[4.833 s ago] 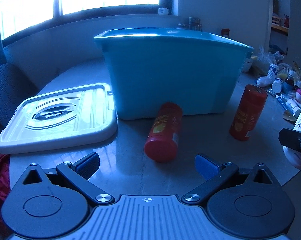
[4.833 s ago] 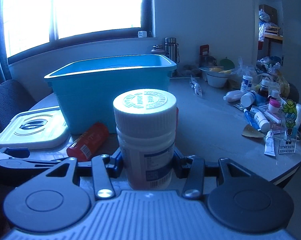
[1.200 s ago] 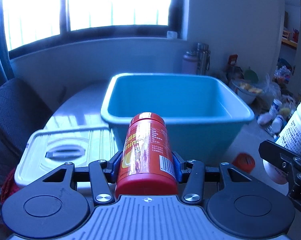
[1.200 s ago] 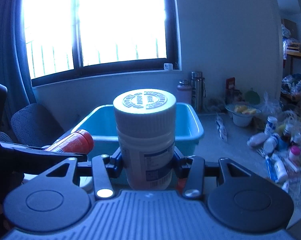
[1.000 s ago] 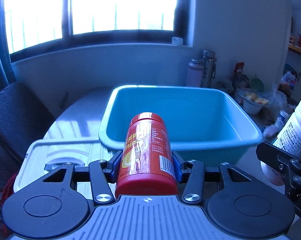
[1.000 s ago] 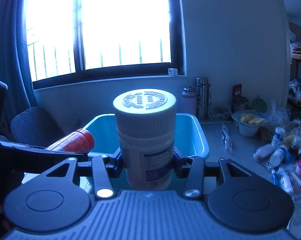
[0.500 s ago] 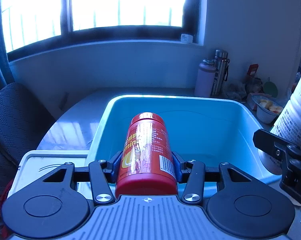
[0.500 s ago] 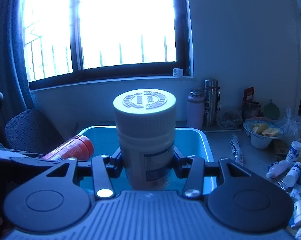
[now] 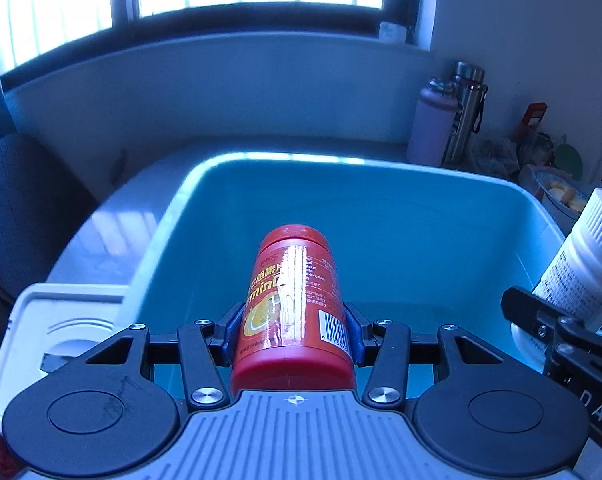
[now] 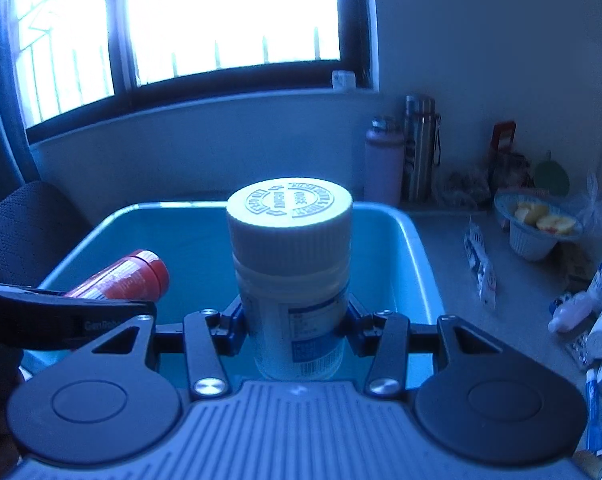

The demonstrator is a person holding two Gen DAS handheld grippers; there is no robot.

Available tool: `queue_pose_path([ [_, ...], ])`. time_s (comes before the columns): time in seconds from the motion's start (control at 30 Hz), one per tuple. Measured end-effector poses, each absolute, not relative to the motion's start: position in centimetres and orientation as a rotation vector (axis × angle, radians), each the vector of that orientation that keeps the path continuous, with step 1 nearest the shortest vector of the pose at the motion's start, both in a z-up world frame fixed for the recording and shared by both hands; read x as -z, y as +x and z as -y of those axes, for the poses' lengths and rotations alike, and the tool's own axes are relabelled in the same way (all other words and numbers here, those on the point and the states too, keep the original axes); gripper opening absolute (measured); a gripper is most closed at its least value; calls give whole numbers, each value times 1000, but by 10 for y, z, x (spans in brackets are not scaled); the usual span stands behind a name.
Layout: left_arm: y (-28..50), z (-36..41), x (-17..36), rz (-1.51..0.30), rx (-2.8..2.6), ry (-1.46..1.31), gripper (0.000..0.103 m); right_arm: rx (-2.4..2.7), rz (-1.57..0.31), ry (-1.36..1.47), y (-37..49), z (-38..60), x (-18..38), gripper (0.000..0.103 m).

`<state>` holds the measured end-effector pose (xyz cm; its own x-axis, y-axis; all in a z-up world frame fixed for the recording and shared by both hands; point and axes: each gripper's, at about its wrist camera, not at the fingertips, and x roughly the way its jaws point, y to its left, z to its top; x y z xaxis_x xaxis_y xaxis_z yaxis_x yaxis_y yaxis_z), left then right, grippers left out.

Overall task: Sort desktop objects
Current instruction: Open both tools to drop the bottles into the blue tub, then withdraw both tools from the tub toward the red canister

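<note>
Now, left view, job so far: we hold the red bottle [image 9: 295, 304] up over the blue bin [image 9: 381, 184], so picking it up is done, but it is not in the bin yet.
Left view, bin: we see no things on the part of the bin floor that shows, so we think most of the sorting is still to do.
Left view, claw: our left gripper [image 9: 293, 330] pinches the red bottle on both sides, near its bottom end, and the cap points away from us toward the far wall of the bin.
Left view, pose: we hold it over the near edge of the bin, tipped a little down into it.
Left view, other things: the white lid [image 9: 57, 320] lies on the table just left of the bin, and our white bottle [image 9: 581, 260] shows at the right edge.
Right view, job so far: we hold the white bottle [image 10: 291, 264] over the bin too, and it is not dropped yet.
Right view, claw: our right gripper [image 10: 295, 328] squeezes the white bottle low on its body, cap up.
Right view, pose: it sits over the near side of the bin, beside the left one.
Right view, what is left: many small bottles [image 10: 593, 312] lie on the table to the right, well apart from the bin, so we think lots more trips are needed.
</note>
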<state>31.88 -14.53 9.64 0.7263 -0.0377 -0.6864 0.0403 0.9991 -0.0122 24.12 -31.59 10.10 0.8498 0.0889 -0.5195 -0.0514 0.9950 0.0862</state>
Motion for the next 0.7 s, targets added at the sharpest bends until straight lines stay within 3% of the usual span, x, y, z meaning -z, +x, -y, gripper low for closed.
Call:
queue_pose_path([
  [0.17,318,145,-94,-749,52,5,51,-100,-607,95,248,316,-94,52],
  [0.23,317,145,-93,-745,56,6,53,-110,-605,107,246,315,-94,71],
  [0.33,316,145,-92,-740,61,6,55,-100,-592,96,245,314,-99,82],
  [0.47,313,145,-93,-742,60,3,63,-87,-577,91,242,314,-103,82],
  [0.7,304,143,-96,-749,58,-11,63,-88,-571,88,232,314,-105,82],
])
